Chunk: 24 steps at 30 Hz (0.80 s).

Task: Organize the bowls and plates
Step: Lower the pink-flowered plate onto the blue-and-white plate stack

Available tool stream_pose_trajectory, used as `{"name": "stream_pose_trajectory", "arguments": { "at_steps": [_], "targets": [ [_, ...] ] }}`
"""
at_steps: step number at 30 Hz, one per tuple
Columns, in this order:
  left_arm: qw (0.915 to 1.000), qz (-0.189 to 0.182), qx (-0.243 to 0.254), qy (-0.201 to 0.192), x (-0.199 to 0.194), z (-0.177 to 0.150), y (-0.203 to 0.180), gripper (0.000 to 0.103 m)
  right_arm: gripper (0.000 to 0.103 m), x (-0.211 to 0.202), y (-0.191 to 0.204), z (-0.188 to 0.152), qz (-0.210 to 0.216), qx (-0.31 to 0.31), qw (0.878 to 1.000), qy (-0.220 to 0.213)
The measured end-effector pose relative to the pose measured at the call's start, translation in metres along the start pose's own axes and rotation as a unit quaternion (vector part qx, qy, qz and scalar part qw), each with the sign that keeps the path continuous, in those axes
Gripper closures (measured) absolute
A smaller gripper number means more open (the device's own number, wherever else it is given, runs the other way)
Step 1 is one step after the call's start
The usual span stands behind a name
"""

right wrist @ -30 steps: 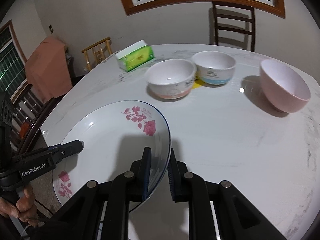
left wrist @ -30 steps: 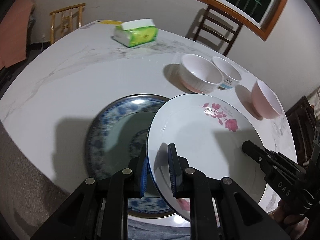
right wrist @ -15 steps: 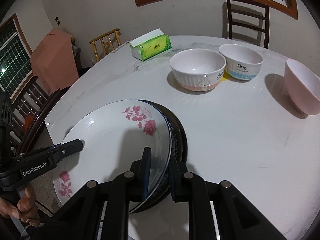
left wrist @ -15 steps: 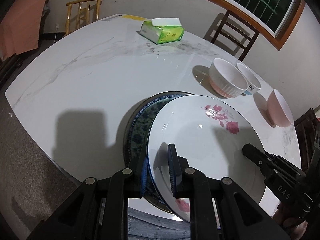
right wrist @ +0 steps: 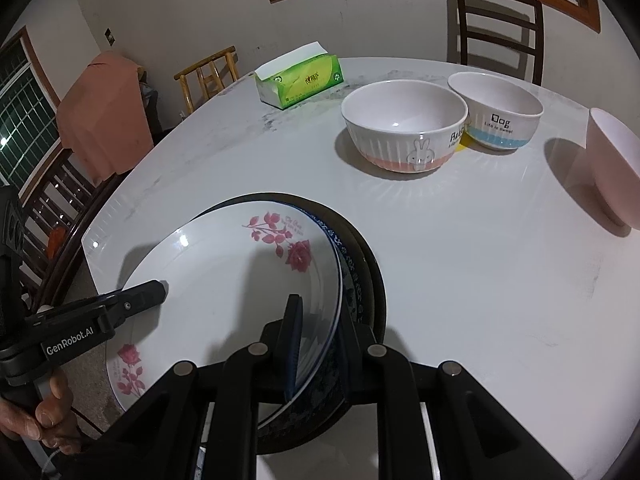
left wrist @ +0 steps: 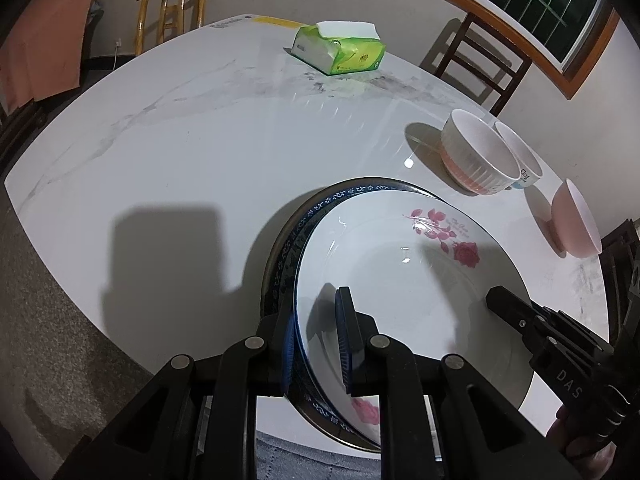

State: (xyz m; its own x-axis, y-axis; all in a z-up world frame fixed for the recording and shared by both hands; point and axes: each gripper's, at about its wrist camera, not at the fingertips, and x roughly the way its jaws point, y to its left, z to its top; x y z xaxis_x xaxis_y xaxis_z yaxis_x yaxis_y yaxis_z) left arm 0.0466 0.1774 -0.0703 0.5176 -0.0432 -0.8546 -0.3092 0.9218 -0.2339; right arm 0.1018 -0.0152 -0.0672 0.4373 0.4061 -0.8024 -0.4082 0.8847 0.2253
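Here, in the left wrist view, the left gripper (left wrist: pixel 316 344) pinches the near rim of the rose plate (left wrist: pixel 408 280), one pad under the rim and one inside it. The rose plate sits on the blue plate (left wrist: pixel 296 236), whose patterned rim shows as a crescent on the left. Both plates lie at the near edge of the counter (left wrist: pixel 200 140), their nearest rims hanging past it. Wide bare marble spreads to the left and ahead, up to the tissue pack (left wrist: pixel 338 50) near the far edge. To the right stand the ribbed bowl (left wrist: pixel 476 156) and the dog bowl (left wrist: pixel 520 158), rims touching, and the pink bowl (left wrist: pixel 572 220) apart from them near the right edge. The right gripper (left wrist: pixel 520 316) reaches in over the rose plate's right rim.

In the right wrist view, the right gripper (right wrist: pixel 318 344) clamps the rose plate (right wrist: pixel 224 280) at its right rim, one finger inside, the other outside against the blue plate (right wrist: pixel 352 276). The left gripper (right wrist: pixel 152 294) lies on the opposite rim. Open counter (right wrist: pixel 480 280) stretches right and ahead. The ribbed bowl (right wrist: pixel 404 124), dog bowl (right wrist: pixel 496 110) and pink bowl (right wrist: pixel 612 168) all stand upright and hold nothing. The tissue pack (right wrist: pixel 300 76) lies beyond them.
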Motion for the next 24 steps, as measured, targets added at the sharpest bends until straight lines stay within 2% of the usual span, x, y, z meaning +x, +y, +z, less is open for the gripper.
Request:
{"name": "stream_pose_trajectory", "arguments": {
  "at_steps": [12,24],
  "targets": [
    [0.9999,0.004,0.004,0.009,0.0067,0.0032,-0.0010,0.088,0.086,0.0053,-0.0052,0.0020,0.004,0.009,1.000,0.010],
    [0.9995,0.025,0.015,0.013,0.0074,0.0050,-0.0072,0.084,0.084,0.0052,0.0041,0.0027,-0.017,-0.011,1.000,0.023]
  ]
}}
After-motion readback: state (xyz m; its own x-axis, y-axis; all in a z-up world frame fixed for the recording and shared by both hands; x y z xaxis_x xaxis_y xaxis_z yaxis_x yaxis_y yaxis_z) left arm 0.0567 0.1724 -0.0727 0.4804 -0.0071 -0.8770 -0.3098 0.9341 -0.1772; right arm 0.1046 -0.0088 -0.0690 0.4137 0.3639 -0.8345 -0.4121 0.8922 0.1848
